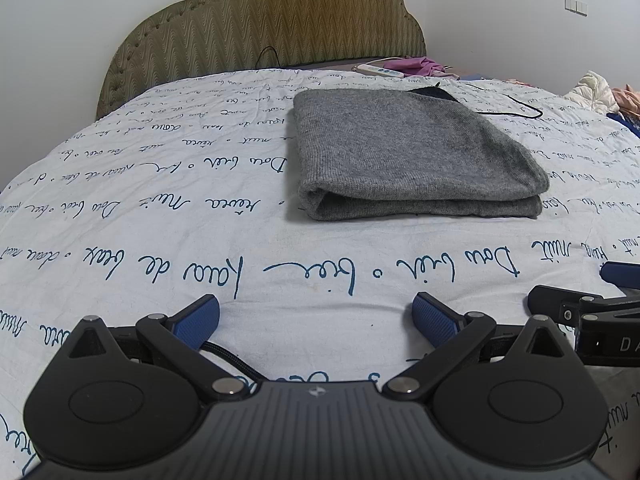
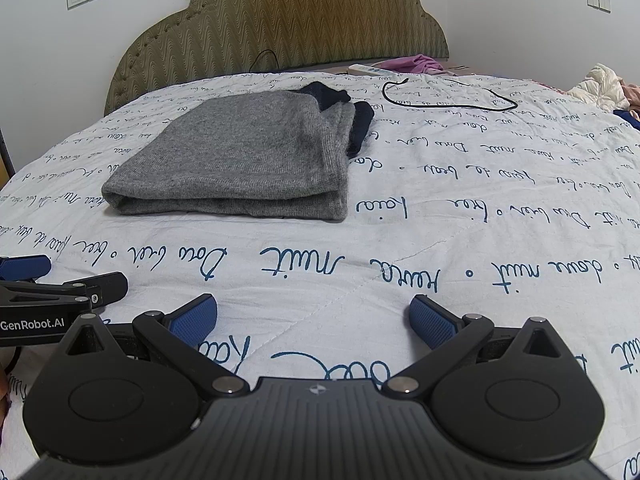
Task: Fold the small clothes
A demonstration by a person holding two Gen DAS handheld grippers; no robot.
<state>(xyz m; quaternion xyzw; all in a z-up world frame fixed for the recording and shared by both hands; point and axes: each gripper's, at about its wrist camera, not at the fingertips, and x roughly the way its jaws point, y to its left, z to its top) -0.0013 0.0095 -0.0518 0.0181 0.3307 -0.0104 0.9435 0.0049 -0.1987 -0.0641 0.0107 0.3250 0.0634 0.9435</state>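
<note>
A grey knitted garment (image 1: 412,156) lies folded into a thick rectangle on the white bedspread with blue script (image 1: 160,200). A dark navy part shows at its far edge. It also shows in the right wrist view (image 2: 240,160), with the navy part (image 2: 340,104) at its far right. My left gripper (image 1: 316,316) is open and empty, low over the bedspread, well short of the garment. My right gripper (image 2: 314,316) is open and empty, also short of the garment and to its right. Each gripper shows at the other view's edge.
A padded olive headboard (image 1: 272,16) stands at the far end. A black cable (image 2: 448,98) loops on the bedspread beyond the garment. A white power strip (image 2: 366,70) and purple cloth (image 2: 416,63) lie near the headboard. More clothes (image 2: 600,88) are piled at the far right.
</note>
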